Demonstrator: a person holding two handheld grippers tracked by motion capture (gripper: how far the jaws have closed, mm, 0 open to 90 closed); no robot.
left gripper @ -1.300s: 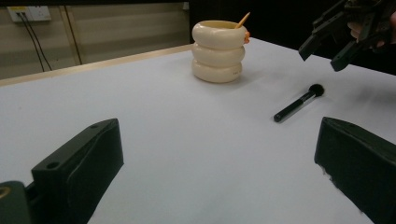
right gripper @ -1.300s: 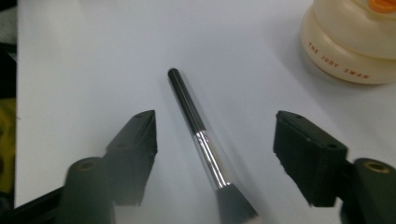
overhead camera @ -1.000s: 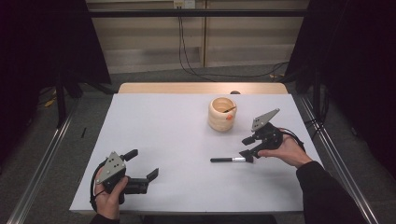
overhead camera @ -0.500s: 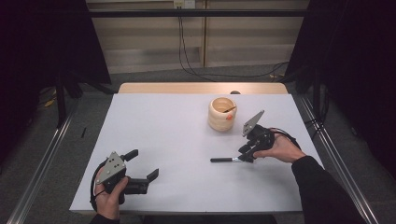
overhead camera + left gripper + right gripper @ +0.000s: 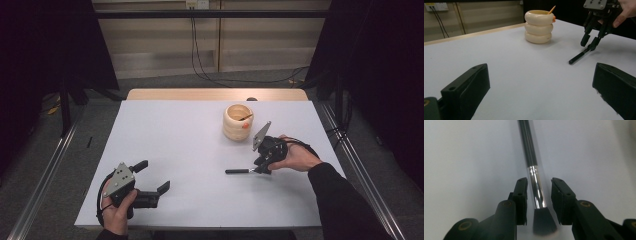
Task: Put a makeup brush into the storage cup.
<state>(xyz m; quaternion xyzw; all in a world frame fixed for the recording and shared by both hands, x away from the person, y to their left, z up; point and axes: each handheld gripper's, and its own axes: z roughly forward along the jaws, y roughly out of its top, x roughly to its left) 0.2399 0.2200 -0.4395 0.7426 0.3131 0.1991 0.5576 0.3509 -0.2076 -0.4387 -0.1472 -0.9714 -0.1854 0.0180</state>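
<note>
A black-handled brush [image 5: 237,171] with a silver ferrule lies flat on the white table [image 5: 175,135], right of centre. My right gripper [image 5: 260,170] points down over its bristle end. In the right gripper view the jaws stand either side of the ferrule [image 5: 534,177], and a thin gap shows on each side. These jaws have just been closing, with the brush between them. The right gripper [image 5: 539,181] is still open. My left gripper [image 5: 154,175] rests at the front left, open and empty. Its view takes in the brush [image 5: 579,57] and the right gripper [image 5: 590,43] beyond it.
A cream, ringed holder [image 5: 238,121] stands upright behind the brush, with an orange-tipped stick [image 5: 552,10] leaning in it. A wooden strip [image 5: 215,94] runs along the table's far edge. Metal rails flank both sides of the table.
The right gripper has moved left and down onto the brush's bristle end, and its jaws have narrowed around it. The left gripper and the holder have stayed put.
</note>
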